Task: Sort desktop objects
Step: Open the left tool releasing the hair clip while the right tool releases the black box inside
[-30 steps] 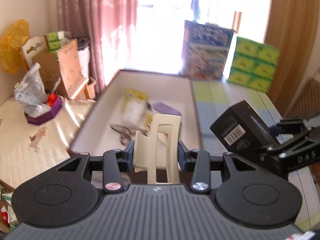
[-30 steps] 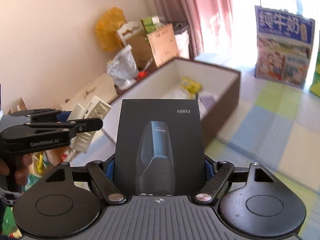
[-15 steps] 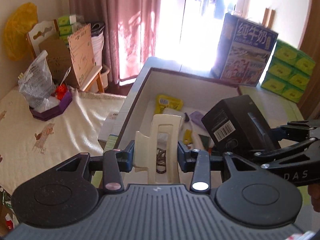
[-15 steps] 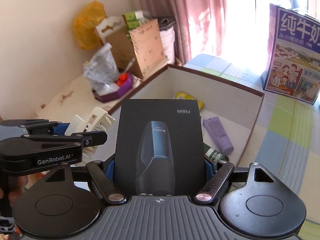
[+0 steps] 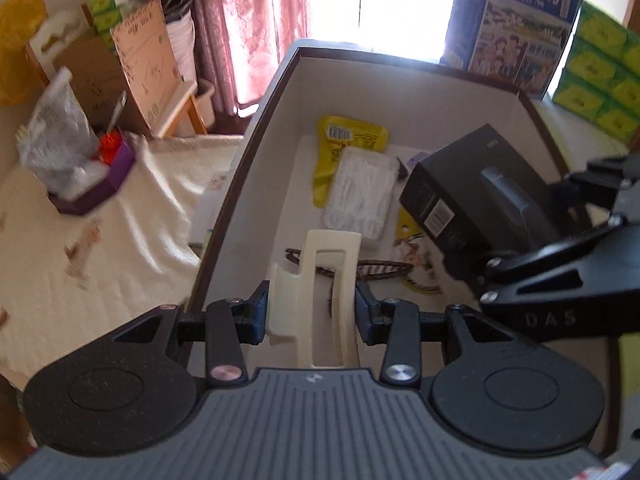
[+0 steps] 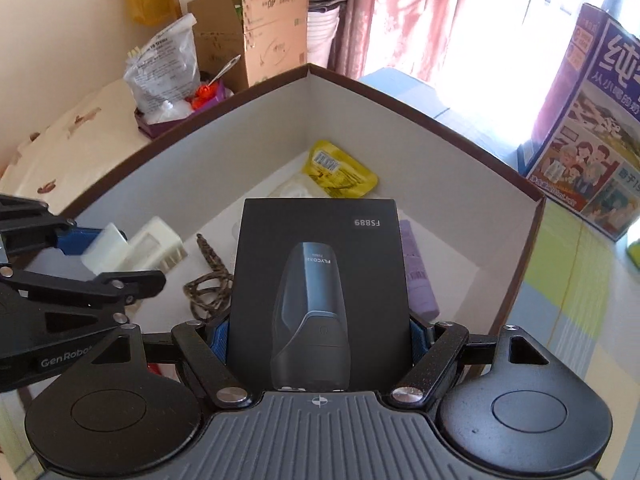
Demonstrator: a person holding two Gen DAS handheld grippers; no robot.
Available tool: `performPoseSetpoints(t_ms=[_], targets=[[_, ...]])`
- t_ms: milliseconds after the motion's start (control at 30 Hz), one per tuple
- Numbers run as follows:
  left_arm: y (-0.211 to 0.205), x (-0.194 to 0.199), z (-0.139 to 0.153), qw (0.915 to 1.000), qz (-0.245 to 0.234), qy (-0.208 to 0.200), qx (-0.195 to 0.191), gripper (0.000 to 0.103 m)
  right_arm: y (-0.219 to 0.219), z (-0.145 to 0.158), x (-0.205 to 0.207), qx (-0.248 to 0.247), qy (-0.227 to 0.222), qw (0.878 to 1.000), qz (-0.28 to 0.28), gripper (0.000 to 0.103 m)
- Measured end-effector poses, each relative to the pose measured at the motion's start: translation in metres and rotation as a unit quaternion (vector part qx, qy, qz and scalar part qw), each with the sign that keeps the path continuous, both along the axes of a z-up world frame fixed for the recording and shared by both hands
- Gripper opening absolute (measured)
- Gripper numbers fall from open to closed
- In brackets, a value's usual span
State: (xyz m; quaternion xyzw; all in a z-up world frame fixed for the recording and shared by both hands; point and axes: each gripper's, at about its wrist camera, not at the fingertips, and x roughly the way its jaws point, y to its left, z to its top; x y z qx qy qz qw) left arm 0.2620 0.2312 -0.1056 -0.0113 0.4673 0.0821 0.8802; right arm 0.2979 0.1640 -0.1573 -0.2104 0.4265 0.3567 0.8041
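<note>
My left gripper point(image 5: 312, 312) is shut on a cream hair claw clip point(image 5: 332, 264), which stands upright between the pads. My right gripper point(image 6: 320, 340) is shut on a black shaver box point(image 6: 320, 260), seen beside the clip as the black box point(image 5: 460, 184) in the left wrist view. Both hang over a brown-rimmed storage box point(image 5: 256, 120) with white walls. In the right wrist view the left gripper point(image 6: 116, 256) and clip point(image 6: 156, 244) hover at the box's left side. Inside lie a yellow packet point(image 5: 352, 136), a clear packet point(image 5: 360, 196), a brown cord point(image 5: 384, 270) and a purple tube point(image 6: 418, 276).
A blue milk carton case point(image 5: 512, 24) and green tissue packs point(image 5: 600, 80) stand behind the storage box. Left of it lies a cream cloth point(image 5: 100, 260) with a purple tray point(image 5: 88, 184) holding a plastic bag, and cardboard boxes point(image 5: 148, 64). A checked cloth point(image 6: 580, 280) lies to the right.
Both grippers have moved forward and down and now hang over the storage box, tilted more steeply into it. The clip and the black box stay gripped.
</note>
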Motion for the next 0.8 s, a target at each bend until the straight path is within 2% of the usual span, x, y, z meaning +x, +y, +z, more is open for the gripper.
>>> performPoseSetpoints(t_ms=[67,333,500,800], targets=[[-0.003,0.002,-0.001,0.9999,-0.007,-0.001,0.015,0.035,0.001,-0.003,0.002,-0.005,-0.003,1.000,0.002,0.076],[-0.003,0.008,-0.002,0.9996,-0.019,-0.007,0.020,0.036,0.001,-0.004,-0.001,-0.007,-0.030,0.999,0.020,0.078],[-0.002,0.008,0.001,0.9997,-0.019,-0.009,0.015,0.045,-0.002,0.001,-0.004,0.003,-0.040,0.999,0.027,0.090],[-0.002,0.000,0.014,0.9995,-0.023,-0.022,0.010,0.065,-0.023,0.014,-0.020,0.023,-0.039,0.999,0.027,0.101]])
